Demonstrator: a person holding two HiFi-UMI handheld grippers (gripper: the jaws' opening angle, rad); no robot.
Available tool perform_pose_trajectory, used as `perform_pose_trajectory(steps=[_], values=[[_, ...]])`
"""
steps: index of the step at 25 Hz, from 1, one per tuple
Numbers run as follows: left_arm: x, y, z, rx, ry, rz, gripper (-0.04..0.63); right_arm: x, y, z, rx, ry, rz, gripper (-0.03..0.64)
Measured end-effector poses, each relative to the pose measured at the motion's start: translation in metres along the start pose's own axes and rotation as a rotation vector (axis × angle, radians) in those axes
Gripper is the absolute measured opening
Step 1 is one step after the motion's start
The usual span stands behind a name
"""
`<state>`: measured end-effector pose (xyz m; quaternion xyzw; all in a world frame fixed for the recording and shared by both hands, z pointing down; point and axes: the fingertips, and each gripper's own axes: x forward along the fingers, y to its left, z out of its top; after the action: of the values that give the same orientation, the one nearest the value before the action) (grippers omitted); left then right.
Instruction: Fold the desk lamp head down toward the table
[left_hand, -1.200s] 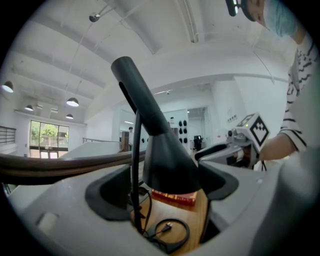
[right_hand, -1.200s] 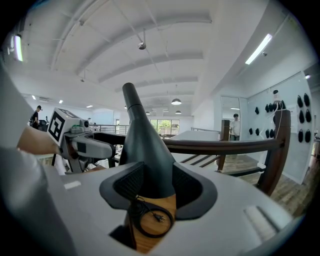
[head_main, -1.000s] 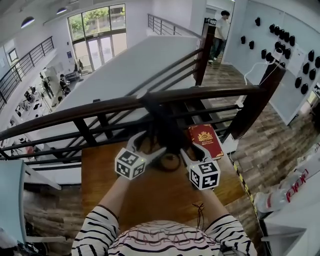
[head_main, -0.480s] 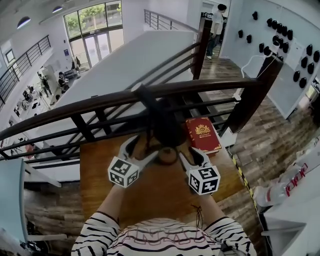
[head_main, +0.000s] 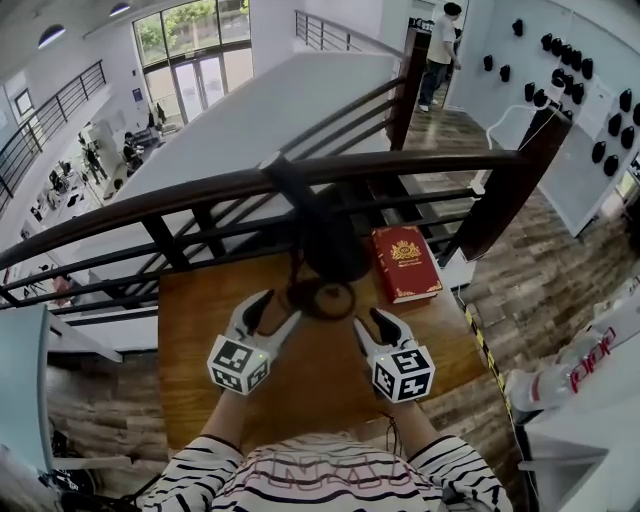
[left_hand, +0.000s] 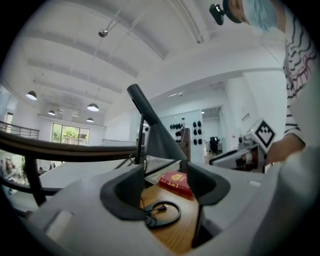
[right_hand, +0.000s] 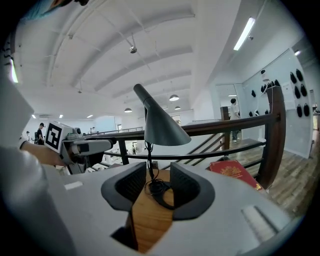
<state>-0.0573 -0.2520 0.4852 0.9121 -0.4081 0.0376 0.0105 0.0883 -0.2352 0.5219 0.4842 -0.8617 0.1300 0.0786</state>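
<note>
L gripper (head_main: 282, 305): near side of the black ring at the lamp's foot (head_main: 322, 298), to its left. Jaws part-open and closing, nothing betw. the pads; only wood and the ring show through the gap.
R gripper (head_main: 367, 317): near side of the ring, to its right. Jaws part-open and closing, empty. Ring and stem line up in the gap but lie well beyond the pads.
Brown wooden table (head_main: 200, 330): carries the ring; both grippers are low over it.
Thin black stem (right_hand: 148, 160): rises upright from the ring, cable tangled at its base.
Lamp head, dark grey metal cone shade (right_hand: 162, 127): above the ring, mouth facing down. It sits higher than both jaw lines; neither gripper touches it.
Long axis: neck tube (right_hand: 142, 95) slants up and left in the R gripper view, from the cone apex.
Key relation: head lies ahead of and above both grippers, about midway betw. them. Can't call either hand nearer.
Judgement: fold not begun. Next move prob. needs a reach up and fwd to the neck or cone, with wider jaws for the cone.
Red hardback book with gold crest (head_main: 404, 262): flat on table, right of the ring, just beside the shade.
Dark wooden railing (head_main: 200, 195): beyond the ring, at the table's far edge.
</note>
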Motion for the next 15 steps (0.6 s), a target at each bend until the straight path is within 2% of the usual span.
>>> perform_pose_trajectory(steps=[6,11,15], values=[[-0.002,-0.020,-0.026,-0.009,0.038,0.033,0.217,-0.017,-0.003,-0.023,0.015,0.019,0.036,0.119],[-0.010,-0.039,-0.041,-0.026,0.050,0.048,0.121,-0.032,-0.010,-0.037,0.031,0.032,0.033,0.084],[-0.020,-0.046,-0.049,-0.025,0.044,0.093,0.040,-0.043,-0.017,-0.047,0.041,0.047,0.029,0.049]])
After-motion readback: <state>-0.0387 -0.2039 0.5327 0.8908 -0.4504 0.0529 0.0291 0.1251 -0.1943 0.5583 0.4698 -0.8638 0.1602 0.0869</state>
